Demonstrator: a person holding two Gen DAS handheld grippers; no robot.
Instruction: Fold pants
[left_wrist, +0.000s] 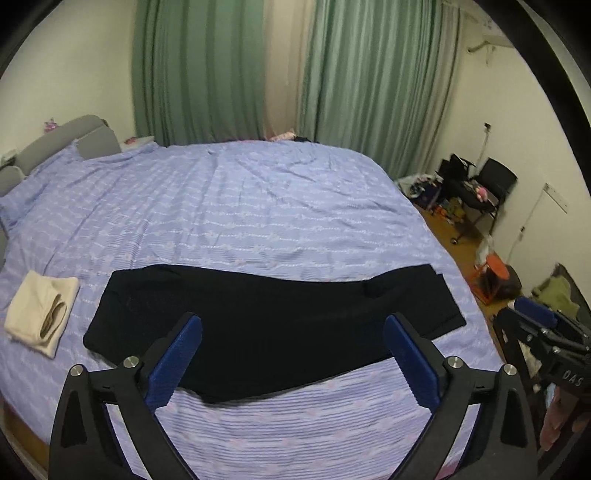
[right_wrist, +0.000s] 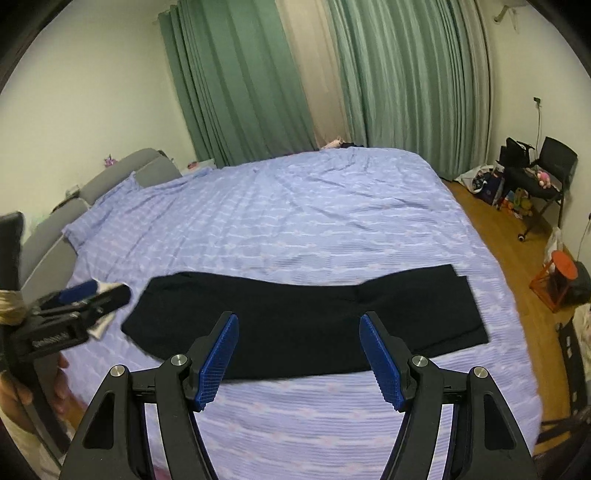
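— Pants (left_wrist: 273, 325), black, were laid flat across the near part of the bed (left_wrist: 240, 206), stretched from left to right, and appeared already doubled leg over leg, since two stacked hems were seen at the right end.

— And how were the two tools placed?

— The left gripper (left_wrist: 291, 354) was held above the near edge of the garment, its blue-padded jaws spread wide with nothing between them. The right gripper (right_wrist: 298, 354) was likewise held over the near edge, jaws parted and nothing grasped. No contact with the cloth could be made out in either view.

— Was anything else noted on the bed?

— A folded cream garment (left_wrist: 40, 314) was seen lying just beside the left end of the pants, apart from them. The bed was covered by a lilac patterned sheet (right_wrist: 295, 221), lightly creased.

— And around it?

— Green curtains (left_wrist: 207, 74) were hung behind the bed, a grey headboard (right_wrist: 122, 177) was seen at the left, and a black chair (right_wrist: 554, 166) loaded with bags was stood by the wall on the wooden floor (right_wrist: 517, 251), well apart from the bed.
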